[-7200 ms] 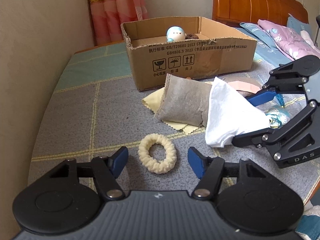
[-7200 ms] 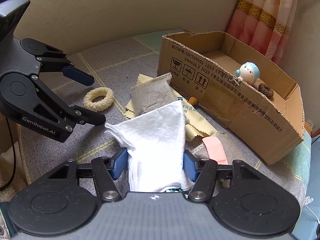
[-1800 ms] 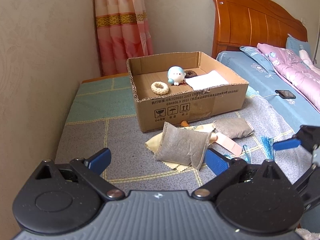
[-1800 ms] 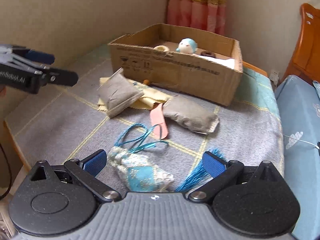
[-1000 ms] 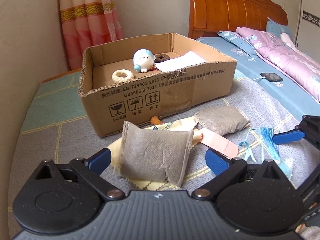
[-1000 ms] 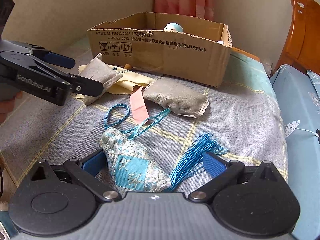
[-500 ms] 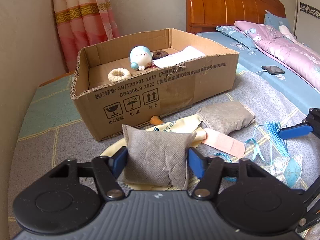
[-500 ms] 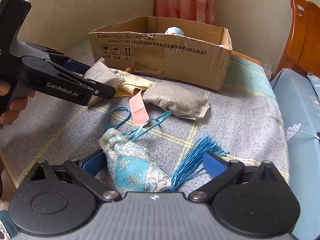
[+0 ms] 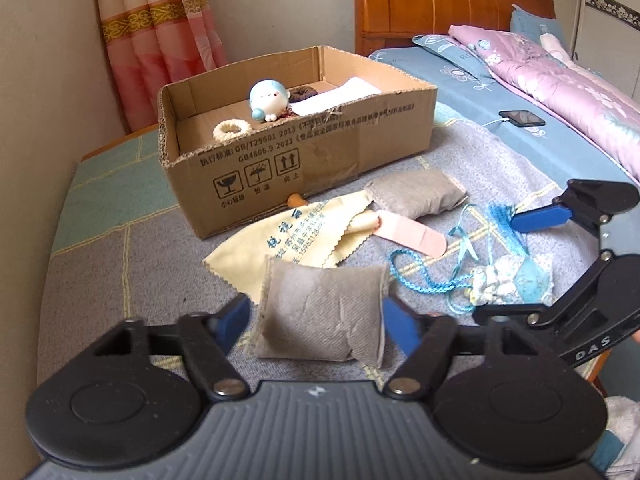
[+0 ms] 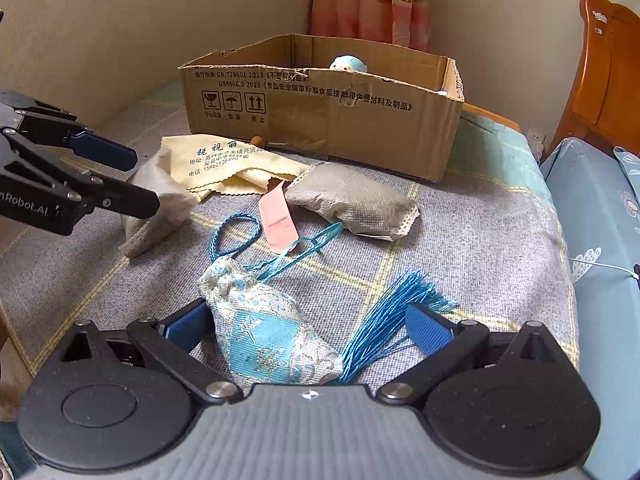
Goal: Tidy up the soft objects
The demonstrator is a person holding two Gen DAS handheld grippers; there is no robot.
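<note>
Left hand-held gripper (image 9: pixel 316 322): jaws opening, grey sachet (image 9: pixel 324 316) between the blue pads. In the left wrist view a sliver of gap shows on the left pad side, and the right pad sits at the sachet's edge. I read this as no firm pinch. The sachet sits near the yellow cloth (image 9: pixel 288 236), short of the box (image 9: pixel 304 160).

Right hand-held gripper (image 10: pixel 304 330): jaws wide apart, nothing gripped. The blue pouch (image 10: pixel 272 336) lies between them with its tassel (image 10: pixel 392 312) fanned toward the right pad.

Second sachet (image 9: pixel 416 196) and pink strip (image 9: pixel 412 232) lie on the blanket (image 9: pixel 120 280) in front of the box. The box already holds a plush toy (image 9: pixel 269 100), a cream ring (image 9: pixel 232 130) and a white cloth (image 9: pixel 340 94).

Risks, as judged:
- With the left jaws widening, the sachet may slump or drop if lifted now. Cause: soft filling, no pad pressure.
- A re-close could catch only a seam corner, so the sachet could swing and clip the box wall.
- The right gripper may pinch tassel threads or the pouch cord (image 10: pixel 236 236) rather than the pouch body, so the pouch dangles or drags the pink strip.
- The two grippers work close together, so a collision is possible on the way to the box.
</note>
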